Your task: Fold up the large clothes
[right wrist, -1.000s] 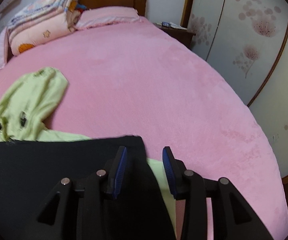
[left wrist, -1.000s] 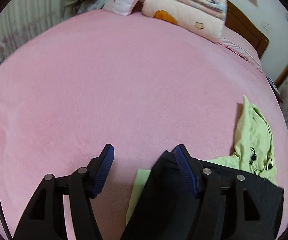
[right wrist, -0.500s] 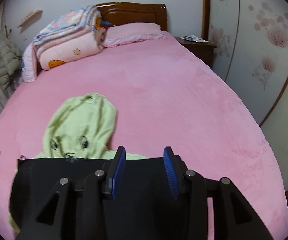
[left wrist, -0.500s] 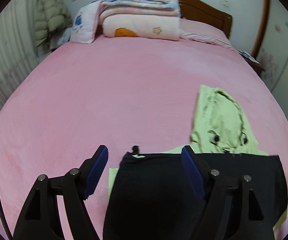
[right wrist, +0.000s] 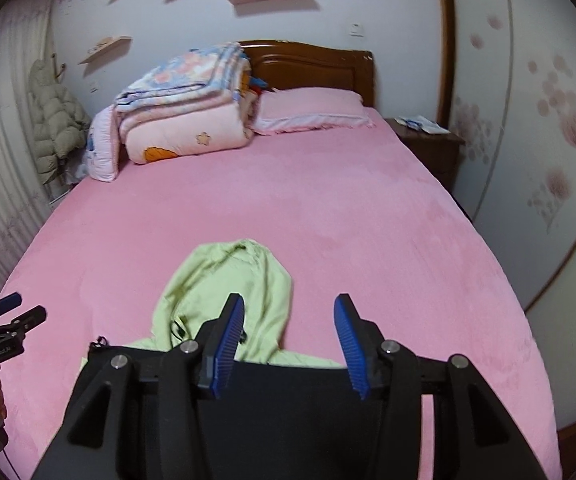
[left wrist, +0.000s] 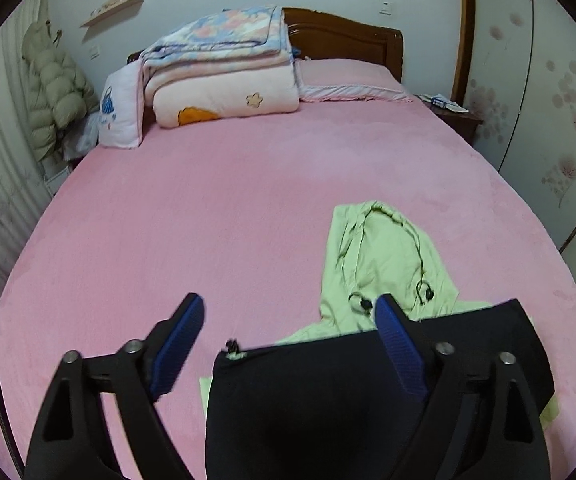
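A hooded jacket, black outside with a light green lining, lies folded on the pink bed. Its black body [left wrist: 307, 400] is at the near edge and its green hood [left wrist: 383, 256] stretches away. My left gripper [left wrist: 288, 336] is open and empty, raised above the black body's left corner. My right gripper [right wrist: 289, 340] is open and empty above the black body [right wrist: 288, 412], with the green hood [right wrist: 224, 276] just beyond. The left gripper also shows at the far left of the right wrist view [right wrist: 4, 312].
The pink bed [left wrist: 208, 220] spreads wide ahead. Folded quilts [left wrist: 224, 76] and a pillow [left wrist: 351, 80] sit by the wooden headboard [left wrist: 347, 36]. A puffy coat [left wrist: 56, 88] hangs at the left wall. A nightstand [right wrist: 427, 140] and wardrobe doors [right wrist: 547, 120] stand at the right.
Both grippers have lifted and tilted up from the black fabric, so more of the room shows. Both have opened wider, the right one most. The jacket stays flat on the bed.
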A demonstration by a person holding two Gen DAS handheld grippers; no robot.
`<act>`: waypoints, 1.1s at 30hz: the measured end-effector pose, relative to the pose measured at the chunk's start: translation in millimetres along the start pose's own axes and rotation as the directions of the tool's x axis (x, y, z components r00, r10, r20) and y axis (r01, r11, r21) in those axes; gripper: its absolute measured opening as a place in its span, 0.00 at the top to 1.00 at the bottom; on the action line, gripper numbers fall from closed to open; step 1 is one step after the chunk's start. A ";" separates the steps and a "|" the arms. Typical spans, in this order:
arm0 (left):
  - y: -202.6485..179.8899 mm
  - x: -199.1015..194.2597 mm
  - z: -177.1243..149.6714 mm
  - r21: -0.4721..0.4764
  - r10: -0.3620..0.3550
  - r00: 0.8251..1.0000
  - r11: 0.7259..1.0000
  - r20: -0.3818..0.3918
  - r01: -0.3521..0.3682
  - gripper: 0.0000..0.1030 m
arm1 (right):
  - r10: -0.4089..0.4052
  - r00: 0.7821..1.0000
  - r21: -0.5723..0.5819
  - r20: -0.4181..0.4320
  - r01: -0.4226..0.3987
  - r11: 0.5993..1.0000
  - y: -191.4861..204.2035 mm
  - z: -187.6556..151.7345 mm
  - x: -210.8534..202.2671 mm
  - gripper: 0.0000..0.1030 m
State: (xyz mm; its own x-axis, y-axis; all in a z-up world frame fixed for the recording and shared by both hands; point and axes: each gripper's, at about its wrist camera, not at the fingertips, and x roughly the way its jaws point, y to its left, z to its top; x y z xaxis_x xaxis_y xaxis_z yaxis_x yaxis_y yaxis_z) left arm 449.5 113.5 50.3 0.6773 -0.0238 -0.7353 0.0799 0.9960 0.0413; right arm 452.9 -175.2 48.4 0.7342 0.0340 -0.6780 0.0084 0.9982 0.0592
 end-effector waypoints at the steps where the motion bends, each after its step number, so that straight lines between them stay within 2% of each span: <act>1: -2.3 3.2 6.2 0.006 0.006 1.000 1.000 0.004 -0.006 0.12 | 0.008 1.000 -0.005 -0.001 -0.008 1.000 4.2 6.8 2.4 0.54; 3: -6.5 13.8 16.2 0.010 0.017 1.000 1.000 -0.004 -0.017 0.12 | 0.026 1.000 -0.002 -0.013 -0.026 1.000 11.1 18.2 11.6 0.52; 7: -13.9 65.5 33.4 0.022 0.036 0.998 0.999 -0.051 -0.035 0.12 | 0.010 0.999 -0.010 -0.048 -0.010 1.000 24.6 34.3 52.5 0.45; 10: -15.6 124.1 35.5 0.006 0.023 0.991 1.000 -0.131 -0.023 0.12 | -0.019 0.993 -0.008 -0.118 0.018 1.000 27.9 36.4 108.6 0.45; 16: -20.3 219.2 19.9 -0.063 -0.027 0.971 0.998 -0.236 0.012 0.12 | 0.005 0.965 0.093 -0.264 0.020 0.995 10.0 16.9 210.8 0.45; 22: -33.8 279.6 3.9 -0.071 -0.071 0.953 0.996 -0.294 0.053 0.12 | 0.083 0.946 0.202 -0.314 -0.019 0.979 0.3 -2.6 277.3 0.45; 25: -35.7 299.6 -0.5 -0.087 -0.089 0.947 0.994 -0.308 0.065 0.12 | 0.059 0.942 0.182 -0.331 0.003 0.983 5.3 -5.3 303.4 0.45; 28: -31.4 315.1 -6.6 -0.149 -0.129 0.939 0.985 -0.318 0.085 0.12 | 0.029 0.938 0.174 -0.346 0.034 0.984 4.6 -9.1 324.8 0.45; 31: -28.7 319.0 -9.9 -0.197 -0.158 0.943 0.975 -0.293 0.102 0.22 | 0.026 0.928 0.189 -0.372 0.048 0.981 -2.1 -16.9 342.5 0.45; 32: -29.6 318.5 -10.3 -0.202 -0.168 0.944 0.973 -0.284 0.112 0.36 | 0.040 0.919 0.206 -0.392 0.045 0.978 -5.3 -20.4 349.3 0.44; 33: -31.7 317.3 -10.5 -0.207 -0.192 0.942 0.969 -0.277 0.137 0.57 | 0.063 0.908 0.232 -0.415 0.039 0.972 -9.1 -24.8 356.0 0.42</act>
State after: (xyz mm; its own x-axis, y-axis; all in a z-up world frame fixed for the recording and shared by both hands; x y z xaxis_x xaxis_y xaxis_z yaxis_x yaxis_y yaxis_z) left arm 654.2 75.3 -191.4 0.4202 -0.1899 -0.8874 0.0184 0.9794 -0.2009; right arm 697.4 -171.0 -211.7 0.3855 0.1140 -0.9156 0.1936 0.9602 0.2011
